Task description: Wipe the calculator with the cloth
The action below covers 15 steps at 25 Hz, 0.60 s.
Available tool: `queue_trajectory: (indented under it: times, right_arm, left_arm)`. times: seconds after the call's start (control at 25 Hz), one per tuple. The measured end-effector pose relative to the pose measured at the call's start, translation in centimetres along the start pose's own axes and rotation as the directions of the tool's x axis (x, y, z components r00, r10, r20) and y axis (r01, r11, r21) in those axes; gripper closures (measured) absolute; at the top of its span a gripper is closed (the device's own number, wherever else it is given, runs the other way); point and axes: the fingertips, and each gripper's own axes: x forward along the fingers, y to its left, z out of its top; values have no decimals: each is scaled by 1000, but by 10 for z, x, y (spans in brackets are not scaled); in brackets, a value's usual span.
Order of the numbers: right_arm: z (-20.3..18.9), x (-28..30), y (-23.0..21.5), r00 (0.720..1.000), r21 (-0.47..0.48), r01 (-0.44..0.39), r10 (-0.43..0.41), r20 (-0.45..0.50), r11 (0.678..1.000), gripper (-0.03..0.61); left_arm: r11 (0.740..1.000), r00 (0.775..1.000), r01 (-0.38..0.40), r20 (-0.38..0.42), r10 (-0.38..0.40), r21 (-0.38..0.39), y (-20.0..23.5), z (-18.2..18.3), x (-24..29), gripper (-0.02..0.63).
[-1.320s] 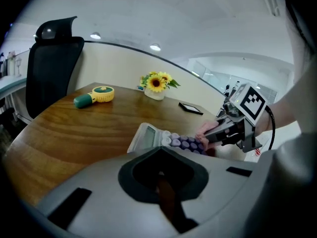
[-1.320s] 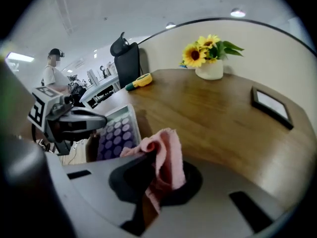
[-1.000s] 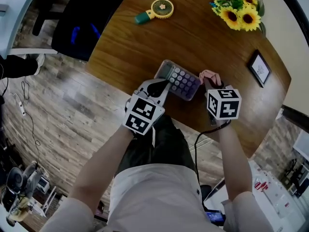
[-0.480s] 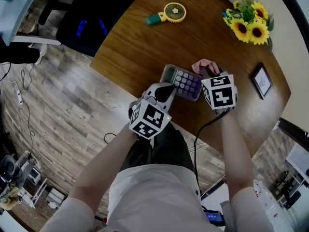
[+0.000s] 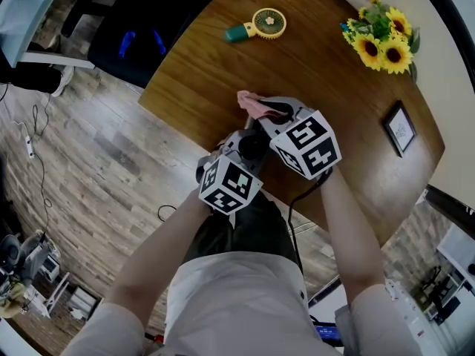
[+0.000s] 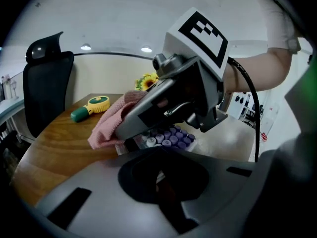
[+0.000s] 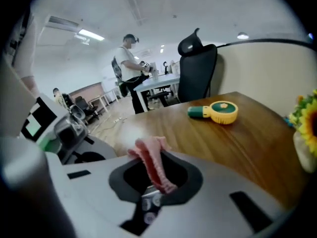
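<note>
The calculator [image 6: 171,138], clear-cased with purple keys, lies on the wooden table [image 5: 334,73] near its front edge. In the head view my right gripper [image 5: 271,112] covers almost all of it. That gripper is shut on the pink cloth [image 5: 256,104], which hangs over the calculator's left end. The right gripper view shows the cloth [image 7: 151,165] pinched between the jaws, with a few keys [image 7: 148,205] below. My left gripper [image 5: 252,141] sits at the calculator's near edge and appears shut on it. In the left gripper view the cloth [image 6: 111,125] trails on the wood.
A yellow and green hand fan [image 5: 260,23] lies at the table's far side. Sunflowers [image 5: 380,39] and a small picture frame [image 5: 399,127] stand to the right. A black office chair [image 5: 141,32] is beyond the table's left edge. A person [image 7: 130,68] stands far off.
My right gripper has swept the cloth leftward across the calculator, from its right end to its left end. The left gripper has stayed at the near edge.
</note>
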Motion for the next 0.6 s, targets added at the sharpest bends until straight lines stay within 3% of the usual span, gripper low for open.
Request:
queue_trajectory:
  times: [0.12,0.24,0.44,0.6]
  right_arm:
    - [-1,-1,25,991,-18,-131,131,-28,991,549]
    - [-6,-11,36,985,-4,-162,162,-53,987,552]
    - [3,-48,30,995,86,-96,95,16,992,552]
    - [29,-92,21,993,141,-8,-8,115,990,552]
  left_arm:
    - [1000,1000,-5,-7,5,-8,1,-1,0,612]
    - [1000,1000,-14,-25,14,-10,0,-3,-1,611]
    - [999,995,-36,-94,37,18,5,-11,-15,611]
    - [998,995,-69,-74,68,-15,18,-2,-49,611]
